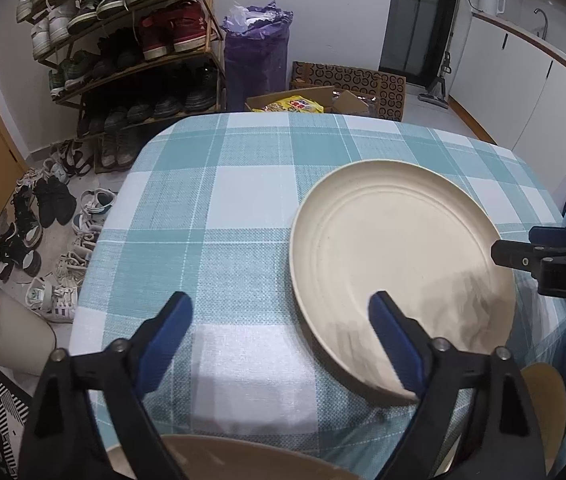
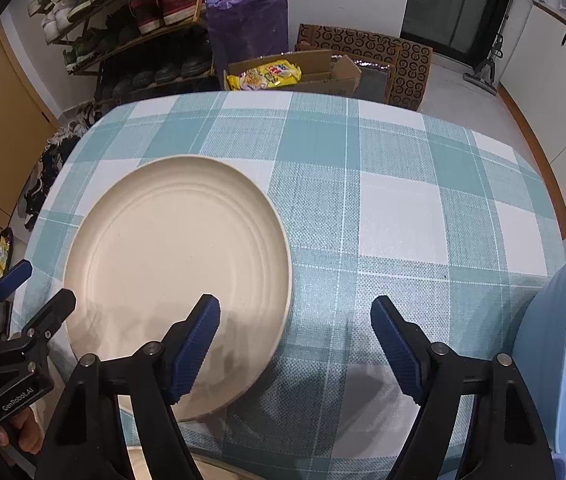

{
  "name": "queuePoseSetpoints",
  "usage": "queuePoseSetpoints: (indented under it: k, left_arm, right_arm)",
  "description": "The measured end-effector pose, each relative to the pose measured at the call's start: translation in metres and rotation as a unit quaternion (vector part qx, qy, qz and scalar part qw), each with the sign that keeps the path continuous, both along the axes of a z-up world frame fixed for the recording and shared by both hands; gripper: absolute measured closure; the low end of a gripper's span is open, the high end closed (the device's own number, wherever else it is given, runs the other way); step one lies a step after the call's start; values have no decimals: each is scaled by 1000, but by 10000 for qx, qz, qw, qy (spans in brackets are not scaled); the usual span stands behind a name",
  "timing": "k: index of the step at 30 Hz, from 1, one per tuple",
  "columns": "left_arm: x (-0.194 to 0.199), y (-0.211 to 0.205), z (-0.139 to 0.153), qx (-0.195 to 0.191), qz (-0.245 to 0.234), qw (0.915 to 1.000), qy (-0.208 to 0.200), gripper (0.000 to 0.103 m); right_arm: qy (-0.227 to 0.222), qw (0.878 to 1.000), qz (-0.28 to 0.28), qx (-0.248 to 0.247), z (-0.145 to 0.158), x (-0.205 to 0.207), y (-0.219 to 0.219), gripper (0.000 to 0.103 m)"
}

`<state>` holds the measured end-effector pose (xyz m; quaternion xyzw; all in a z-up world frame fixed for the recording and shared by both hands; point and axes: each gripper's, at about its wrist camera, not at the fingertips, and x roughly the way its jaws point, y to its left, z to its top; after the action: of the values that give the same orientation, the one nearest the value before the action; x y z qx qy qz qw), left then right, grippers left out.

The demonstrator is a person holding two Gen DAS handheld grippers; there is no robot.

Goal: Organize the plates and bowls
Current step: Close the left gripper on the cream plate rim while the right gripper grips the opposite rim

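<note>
Plate (image 1: 395, 276) sits flat on the checked tablecloth (image 1: 219, 208), cream, broad, ridged in rings toward a shallow raised rim, and it lies between the two grippers. Biggest first: the table (image 2: 403, 168) takes up the middle of both views, with a shoe rack (image 1: 123, 52) and cardboard boxes (image 2: 323, 68) on the floor beyond it. Next down in size, the plate, then a blue bowl (image 2: 563, 344) standing at the right edge of the right wrist view, apart from the plate. Smaller again, a tan rim (image 1: 243, 452) peeks in at the bottom of the left wrist view; what dish it belongs to I cannot tell.

Now the tools. Left gripper (image 1: 279, 344) has its jaws spread, one finger (image 1: 395, 344) over the plate's near edge, the other over bare cloth, nothing pinched. Right gripper (image 2: 295, 348) is likewise parted, one finger above the plate's right side, the other over cloth, gripping nothing.

Handling, as a judgement: the plate looks stiff, light and matte, perhaps plastic or fibre, so not very slippery and not very breakable. It lies flush on the cloth, so the rim is the only hold, one finger over and one under the lip.
</note>
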<state>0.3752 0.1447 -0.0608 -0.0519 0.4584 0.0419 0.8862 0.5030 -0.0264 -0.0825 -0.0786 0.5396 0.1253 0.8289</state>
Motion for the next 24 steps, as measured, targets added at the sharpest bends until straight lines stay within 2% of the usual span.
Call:
queuePoseSetpoints:
  k: [3,4,9,13,18,20,24]
  left_arm:
    - [1,-2,-3,-96,-59,9999,88,29]
    - [1,-3,-4,-109,-77,9999,97,33]
    - [1,-4,-6,-174,-160,9996,146,53]
    - [1,-5,-8,-221,-217,9994,175,66]
    - [0,-6,-7,-277,-274,9991,164,81]
    - [-1,-9,-7,-273,-336,9990,150,86]
    - [-1,-11,-6,-212,-352,9990,146,89]
  right_arm:
    - [164,9999,46,13,-5,1,1,33]
    - [185,9998,51,24,-6,1,1,39]
    - [313,9994,91,114,-9,0,2,46]
    - [430,9986,146,268,-11,0,1,58]
    - [379,9988,191,246,-10,-1,2,68]
    - [389,9989,149,194,-10,0,1,81]
    - [456,9986,142,235,-12,1,-1,85]
